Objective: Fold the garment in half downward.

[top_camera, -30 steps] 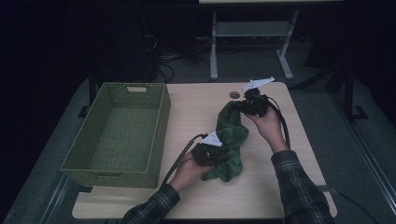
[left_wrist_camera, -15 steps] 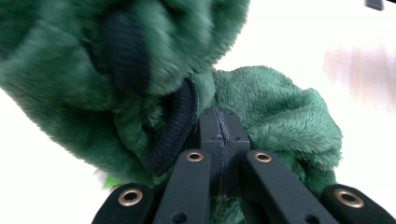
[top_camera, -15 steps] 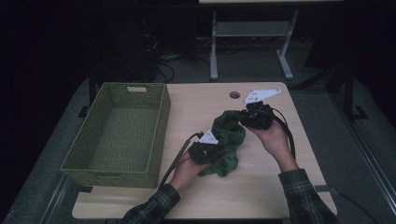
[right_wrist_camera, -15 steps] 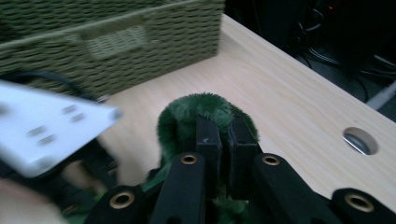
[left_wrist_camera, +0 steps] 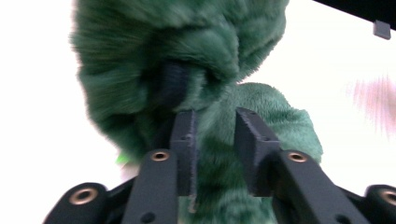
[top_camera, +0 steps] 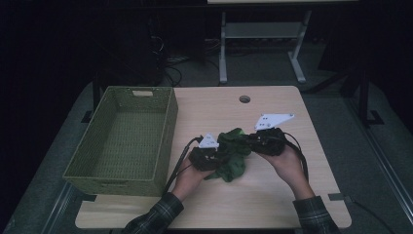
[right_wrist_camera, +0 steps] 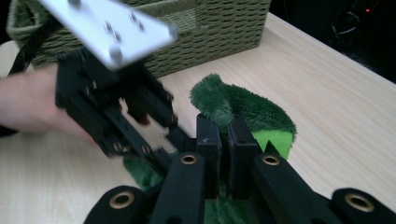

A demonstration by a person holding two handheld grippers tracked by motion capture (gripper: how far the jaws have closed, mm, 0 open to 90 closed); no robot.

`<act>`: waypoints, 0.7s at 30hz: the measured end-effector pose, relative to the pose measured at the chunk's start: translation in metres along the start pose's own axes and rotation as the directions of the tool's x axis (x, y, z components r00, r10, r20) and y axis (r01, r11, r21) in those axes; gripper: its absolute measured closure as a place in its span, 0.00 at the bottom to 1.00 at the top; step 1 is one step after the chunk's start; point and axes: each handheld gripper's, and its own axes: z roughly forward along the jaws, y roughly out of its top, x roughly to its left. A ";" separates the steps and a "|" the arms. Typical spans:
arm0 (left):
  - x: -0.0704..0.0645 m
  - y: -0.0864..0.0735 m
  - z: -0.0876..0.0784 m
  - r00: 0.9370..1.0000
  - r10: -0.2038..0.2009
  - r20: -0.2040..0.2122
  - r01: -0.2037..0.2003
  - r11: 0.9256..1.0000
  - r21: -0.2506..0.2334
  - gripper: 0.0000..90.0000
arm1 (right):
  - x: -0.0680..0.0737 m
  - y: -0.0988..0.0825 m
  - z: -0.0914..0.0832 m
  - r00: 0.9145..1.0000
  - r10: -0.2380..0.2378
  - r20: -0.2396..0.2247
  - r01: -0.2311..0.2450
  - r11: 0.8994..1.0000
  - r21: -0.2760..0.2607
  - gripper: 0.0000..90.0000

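Room: dark all round; a pale metal stand point(top_camera: 263, 46) with two splayed feet rises behind the table, and cables point(top_camera: 170, 66) lie on the grey floor point(top_camera: 370, 161) beside it.
Table: light wood top point(top_camera: 272, 195) with rounded corners, bare along the near edge; a small round grommet hole point(top_camera: 244, 99) sits near its far edge.
Basket: green woven basket point(top_camera: 165, 141), rectangular and open-topped, on the table's left part, with a handle slot in its far wall; the right gripper view shows its wall point(right_wrist_camera: 224, 28) behind the other gripper.
Green plush cloth: fuzzy dark-green piece point(top_camera: 234, 153) bunched on the wood just right of the basket, between the two grippers; a brighter green patch shows on it point(right_wrist_camera: 275, 140) in the right gripper view.
Right gripper: right gripper point(top_camera: 251, 141) is held low over the table, pointing left at the cloth; its jaws are nearly together, clamped on a fold of the plush point(right_wrist_camera: 223, 140).
Left gripper: left gripper point(top_camera: 216, 156) is at the cloth's near-left side; its jaws have just been opening and now stand a narrow gap apart, with plush lying between them point(left_wrist_camera: 212, 140). Whether the pads press on the plush I cannot tell.
Hands: both come in from the bottom edge in plaid sleeves point(top_camera: 156, 217).
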 end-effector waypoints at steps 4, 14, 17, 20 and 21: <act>0.000 0.004 -0.021 0.999 -0.024 -0.048 0.022 0.999 -0.035 0.68 | 0.004 -0.007 -0.001 1.000 -0.003 -0.026 0.003 1.000 -0.004 0.96; 0.004 0.030 -0.032 0.994 0.014 -0.107 -0.025 0.994 -0.103 0.59 | 0.010 -0.004 0.002 0.998 -0.023 -0.057 0.022 1.000 -0.006 0.96; 0.004 0.034 -0.028 0.994 0.043 -0.105 -0.054 0.994 -0.100 0.70 | 0.013 -0.002 0.003 0.997 -0.031 -0.066 0.031 0.999 -0.010 0.96; 0.002 0.032 -0.030 0.992 0.060 -0.111 -0.069 0.995 -0.077 0.93 | 0.014 -0.002 0.005 0.997 -0.032 -0.074 0.031 0.999 -0.010 0.96; 0.001 0.029 -0.031 0.992 0.061 -0.107 -0.070 0.995 -0.077 0.95 | 0.014 -0.002 0.005 0.996 -0.032 -0.078 0.032 0.999 -0.008 0.96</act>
